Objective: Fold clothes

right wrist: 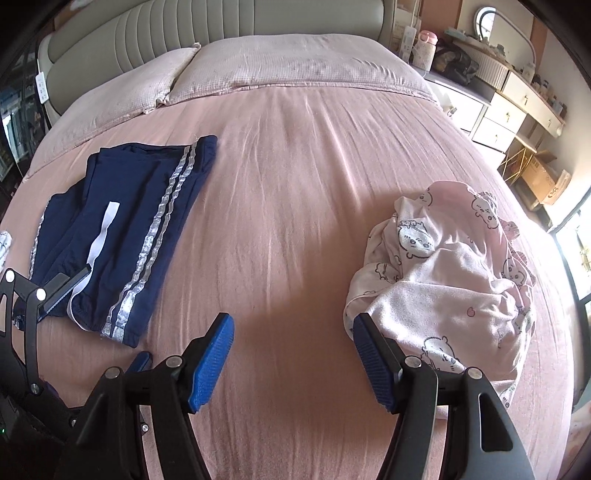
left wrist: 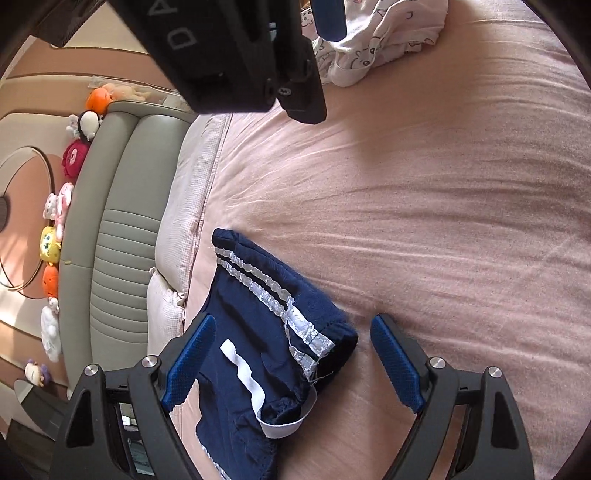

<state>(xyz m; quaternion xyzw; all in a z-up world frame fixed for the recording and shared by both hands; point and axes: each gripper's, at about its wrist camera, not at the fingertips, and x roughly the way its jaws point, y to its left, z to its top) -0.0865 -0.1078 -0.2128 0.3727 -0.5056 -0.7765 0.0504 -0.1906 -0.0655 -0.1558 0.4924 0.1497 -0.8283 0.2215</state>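
Observation:
Folded navy shorts (left wrist: 258,332) with silver side stripes lie on the pink bed sheet (left wrist: 424,221). My left gripper (left wrist: 291,325) is open, its jaws spread over the shorts' waistband end, holding nothing. In the right wrist view the shorts (right wrist: 122,229) lie at the left. A crumpled white-pink garment with cartoon prints (right wrist: 450,280) lies at the right. My right gripper (right wrist: 291,325) is open and empty above the bare sheet, its right finger close to that garment's edge. The garment also shows in the left wrist view (left wrist: 376,37) beyond the right gripper's body.
Two pale pillows (right wrist: 288,70) and a padded grey headboard (right wrist: 207,26) stand at the bed's far end. A dresser with drawers (right wrist: 498,107) is at the right. Several plush toys (left wrist: 59,214) line the headboard top.

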